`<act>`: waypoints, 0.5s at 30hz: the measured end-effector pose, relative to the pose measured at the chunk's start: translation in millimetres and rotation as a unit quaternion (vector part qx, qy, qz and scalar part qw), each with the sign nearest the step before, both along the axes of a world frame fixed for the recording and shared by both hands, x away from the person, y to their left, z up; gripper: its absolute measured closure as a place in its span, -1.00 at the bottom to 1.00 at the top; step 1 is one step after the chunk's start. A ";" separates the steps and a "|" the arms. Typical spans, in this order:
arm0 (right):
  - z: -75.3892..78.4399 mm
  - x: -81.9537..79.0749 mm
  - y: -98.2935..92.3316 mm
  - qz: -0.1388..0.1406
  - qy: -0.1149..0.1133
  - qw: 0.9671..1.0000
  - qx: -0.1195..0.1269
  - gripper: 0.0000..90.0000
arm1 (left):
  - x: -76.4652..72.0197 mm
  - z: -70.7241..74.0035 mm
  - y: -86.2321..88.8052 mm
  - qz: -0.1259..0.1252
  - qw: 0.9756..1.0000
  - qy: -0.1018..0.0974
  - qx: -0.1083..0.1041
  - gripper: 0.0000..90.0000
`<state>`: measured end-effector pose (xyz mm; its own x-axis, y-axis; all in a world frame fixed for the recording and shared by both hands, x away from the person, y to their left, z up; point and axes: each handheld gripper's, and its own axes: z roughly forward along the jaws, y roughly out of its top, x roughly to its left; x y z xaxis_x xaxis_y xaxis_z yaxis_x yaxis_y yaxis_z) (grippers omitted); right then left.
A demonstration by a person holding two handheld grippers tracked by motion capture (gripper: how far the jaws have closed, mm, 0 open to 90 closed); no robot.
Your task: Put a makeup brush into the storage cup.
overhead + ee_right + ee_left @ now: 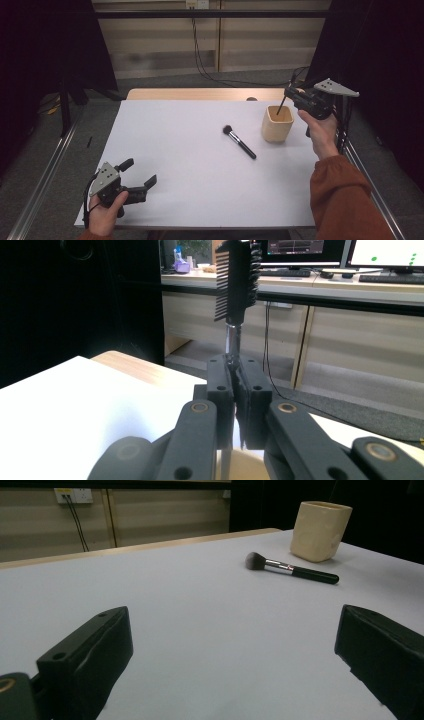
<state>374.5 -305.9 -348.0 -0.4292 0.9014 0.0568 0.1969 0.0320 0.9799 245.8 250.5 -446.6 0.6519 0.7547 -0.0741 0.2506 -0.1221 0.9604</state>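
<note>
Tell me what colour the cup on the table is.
Pale cream-beige cup, clearest in the left gripper view.

A makeup brush (239,141) lies flat on the white counter (170,170), bristles toward the far side, handle slanting toward the near right. At the counter's far edge runs a bare wooden strip (200,94). Black cables (200,60) hang down the beige wall panels behind. Off to one side, monitors (305,247) and a keyboard (390,278) sit on a desk.
</note>
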 end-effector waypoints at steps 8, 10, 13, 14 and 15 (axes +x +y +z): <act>-10.1 1.8 -3.4 -0.002 0.012 1.000 -0.002 0.91 | 0.3 -0.1 0.6 0.000 1.000 0.001 0.002 -0.95; -13.3 1.8 -4.0 -0.002 0.013 1.000 -0.001 0.91 | 0.3 -0.1 0.6 0.000 1.000 0.001 -0.001 -0.95; -19.3 2.1 -3.7 0.000 0.020 1.000 -0.002 0.91 | 0.2 -0.1 0.5 0.000 1.000 0.001 0.001 -0.95; -21.2 2.2 -3.8 0.000 0.021 1.000 -0.003 0.91 | 0.2 -0.2 0.5 0.000 1.000 0.001 0.001 -0.95; -22.8 2.1 -3.8 0.000 0.022 1.000 0.000 0.91 | 0.2 -0.2 0.5 0.000 1.000 0.001 0.001 -0.95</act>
